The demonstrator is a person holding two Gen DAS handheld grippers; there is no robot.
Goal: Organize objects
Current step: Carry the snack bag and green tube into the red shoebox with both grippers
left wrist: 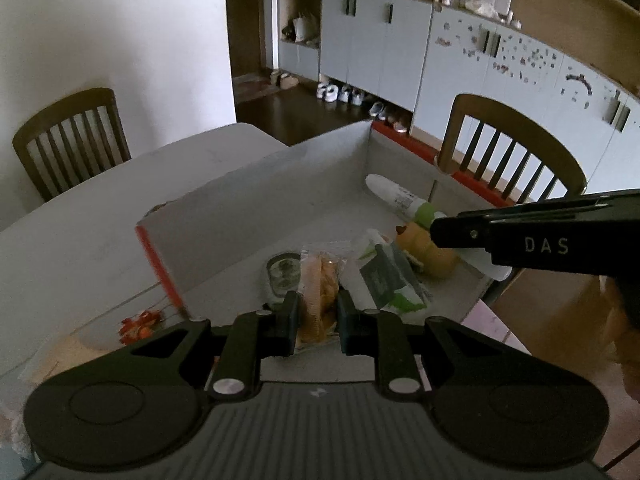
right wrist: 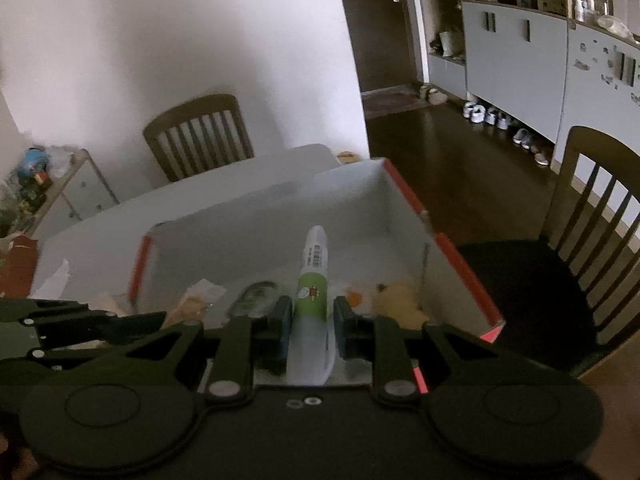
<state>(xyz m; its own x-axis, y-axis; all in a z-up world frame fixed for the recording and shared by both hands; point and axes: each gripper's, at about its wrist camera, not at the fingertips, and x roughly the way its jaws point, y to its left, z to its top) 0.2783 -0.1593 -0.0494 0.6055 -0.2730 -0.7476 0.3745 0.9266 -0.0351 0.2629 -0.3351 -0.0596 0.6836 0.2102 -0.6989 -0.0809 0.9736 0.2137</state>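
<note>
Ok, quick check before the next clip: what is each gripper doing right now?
Left gripper: closed on a clear snack packet, over the box.
Right gripper: closed on a white and green tube, over the same box.

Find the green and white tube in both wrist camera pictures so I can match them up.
Left wrist view: the green and white tube lies right of centre, over the box, its near end hidden behind the right gripper.
Right wrist view: the tube is bottom centre, clamped between the right gripper's fingers.
Shared landmark: the red-edged white box.
</note>
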